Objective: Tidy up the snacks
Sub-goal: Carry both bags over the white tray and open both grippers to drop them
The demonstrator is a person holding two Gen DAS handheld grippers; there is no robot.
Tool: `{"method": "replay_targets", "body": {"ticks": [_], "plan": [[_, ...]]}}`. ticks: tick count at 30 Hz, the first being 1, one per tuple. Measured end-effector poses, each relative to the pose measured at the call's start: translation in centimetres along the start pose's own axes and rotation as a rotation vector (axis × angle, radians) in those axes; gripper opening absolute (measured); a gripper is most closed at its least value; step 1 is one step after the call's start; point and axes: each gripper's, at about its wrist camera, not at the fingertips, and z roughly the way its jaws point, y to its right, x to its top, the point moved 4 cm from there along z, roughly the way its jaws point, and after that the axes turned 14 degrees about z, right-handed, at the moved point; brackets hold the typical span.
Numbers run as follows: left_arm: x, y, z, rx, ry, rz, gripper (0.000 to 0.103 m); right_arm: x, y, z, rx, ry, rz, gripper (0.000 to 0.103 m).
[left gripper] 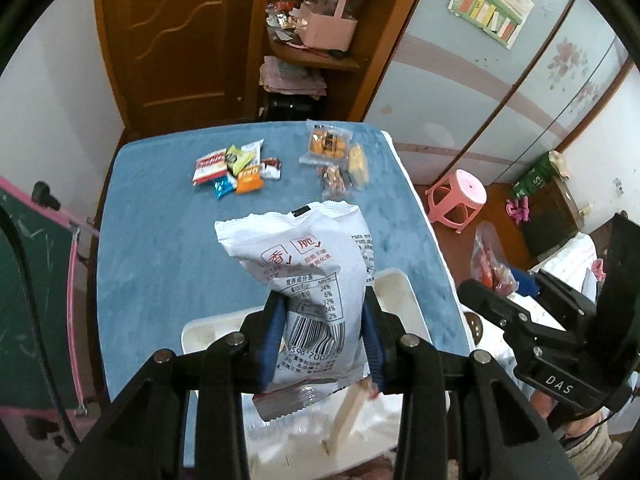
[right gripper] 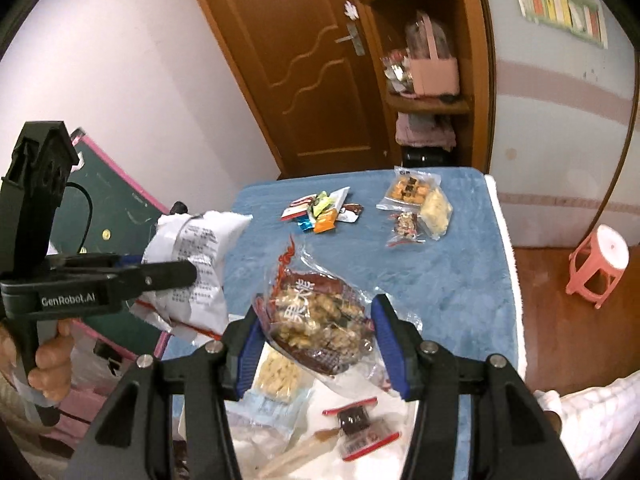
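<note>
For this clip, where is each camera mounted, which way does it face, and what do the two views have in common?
Left wrist: on the left gripper, looking along its fingers across the blue table toward the door; it grips a white snack bag; right gripper at right edge.
Right wrist: on the right gripper, same heading, gripping a clear nut-snack bag; left gripper and hand show.
Shared: table, white bag, small-snack pile, door.

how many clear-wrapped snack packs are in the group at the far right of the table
3: a biscuit pack farthest back, a pale yellow pack on its right, and a nut bar pack nearest. None looks hidden.
</note>
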Motion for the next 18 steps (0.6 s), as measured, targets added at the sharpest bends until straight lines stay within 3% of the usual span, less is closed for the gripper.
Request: {"method": "replay_targets", "body": {"ticks": [10,15,18], "plan": [[-6.6,2.4,0.4,0.067,-0.056,-0.015,0.035,-4.6,-1.8,-0.8,-0.037,-0.052,-0.064,0.053],[-8.2,2.7,0.8,0.1,-0.073,-0.017,0.036,-6.4,-2.2,0.0,-0.072,-0.093,-0.083,0.056],[-8.5,2.7,0.6,0.124,-0.065,-0.017,0.046,-7.0,-2.5,-0.1,-0.089,-0.114,-0.082,0.058]]}}
